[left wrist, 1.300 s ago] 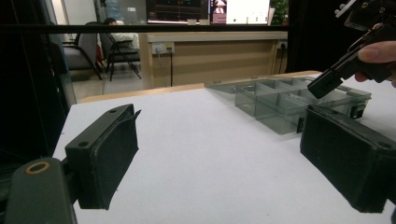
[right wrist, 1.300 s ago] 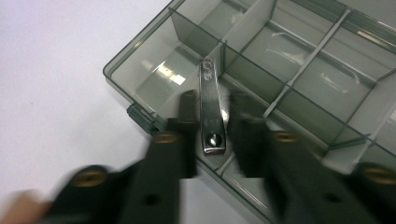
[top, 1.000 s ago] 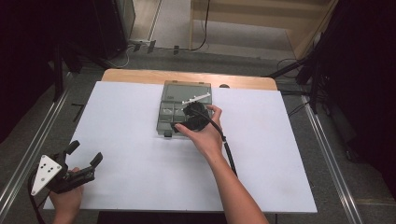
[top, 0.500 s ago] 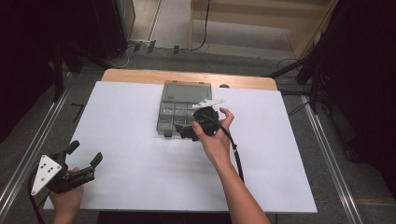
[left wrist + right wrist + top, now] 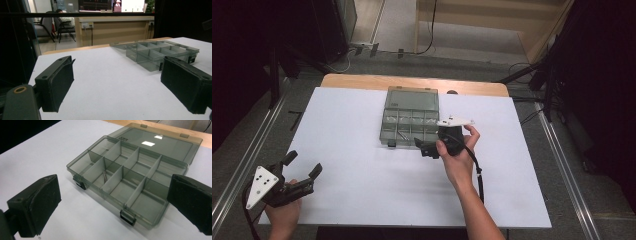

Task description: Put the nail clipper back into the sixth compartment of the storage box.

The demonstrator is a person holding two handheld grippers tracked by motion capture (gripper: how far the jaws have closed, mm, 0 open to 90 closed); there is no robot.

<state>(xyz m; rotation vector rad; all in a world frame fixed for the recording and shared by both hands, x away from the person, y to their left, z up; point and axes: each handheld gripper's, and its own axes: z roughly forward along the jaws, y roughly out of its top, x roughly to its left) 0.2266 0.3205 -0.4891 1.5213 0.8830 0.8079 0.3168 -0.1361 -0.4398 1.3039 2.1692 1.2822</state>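
In the high view a white desk (image 5: 362,150) carries a smoky clear box (image 5: 409,122) near its far middle, lid laid back flat toward the far edge and the tray of small compartments facing up. The right hand-held gripper (image 5: 428,148) hangs just beside the box's near right corner, held in the right hand (image 5: 457,155), its grey plate above the fist and its cable trailing back along the forearm; how far its jaws are parted cannot be told from here. The left hand-held gripper (image 5: 304,167) sits well apart at the near left corner of the desk, held in the left hand (image 5: 284,212), its jaws spread wide with nothing between them. In the left gripper view the two black jaws stand far apart, low over the desk (image 5: 112,80), and the box (image 5: 160,53) lies beyond them to the right, with a wooden edge and a room with chairs behind. In the right gripper view the jaws are also spread wide and hold nothing, looking down on the box (image 5: 132,177) from its latch side; the tray has two rows of four compartments, two dark latches (image 5: 128,218) on the near wall, and the lid (image 5: 160,141) lying open behind. A thin drill bit (image 5: 105,175) lies in the second compartment from the left in the near row; the other compartments look bare.
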